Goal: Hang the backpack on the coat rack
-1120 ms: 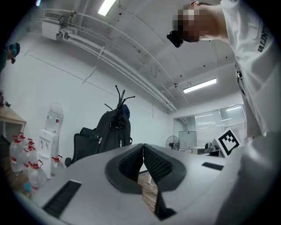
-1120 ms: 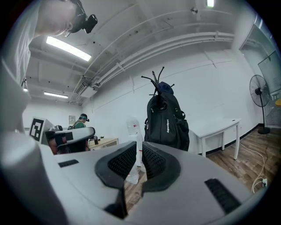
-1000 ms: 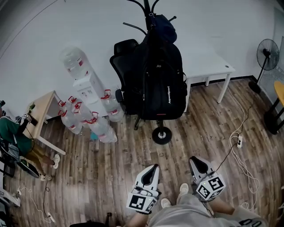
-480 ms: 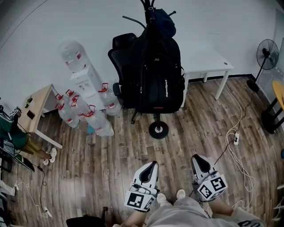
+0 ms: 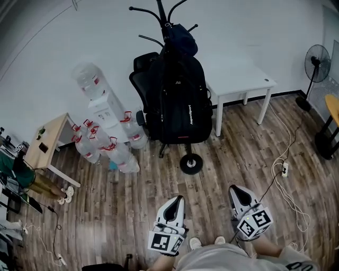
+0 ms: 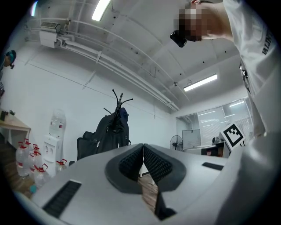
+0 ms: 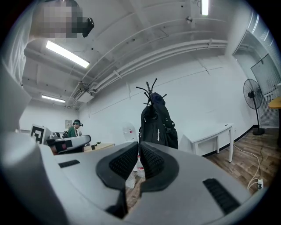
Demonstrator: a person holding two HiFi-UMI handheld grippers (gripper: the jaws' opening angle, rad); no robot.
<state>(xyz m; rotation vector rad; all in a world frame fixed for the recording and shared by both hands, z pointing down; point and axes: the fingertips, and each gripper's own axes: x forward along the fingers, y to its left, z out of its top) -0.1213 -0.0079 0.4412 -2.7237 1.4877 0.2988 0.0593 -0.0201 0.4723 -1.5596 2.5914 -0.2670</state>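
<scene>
So the backpack (image 5: pixel 177 100) is already hanging on the coat rack (image 5: pixel 160 13), with its long axis running 12 to 6 in the head view. It's sitting at 12 o'clock from the left gripper (image 5: pixel 175 201) and around 11 from the right gripper (image 5: pixel 237 190), well apart from both. I'd say the left is lining up a touch nearer. Left's jaws are pressing together on nothing. Right's have just been closing and are sitting a sliver apart, nothing between them. Count: one backpack, one rack, two grippers.
</scene>
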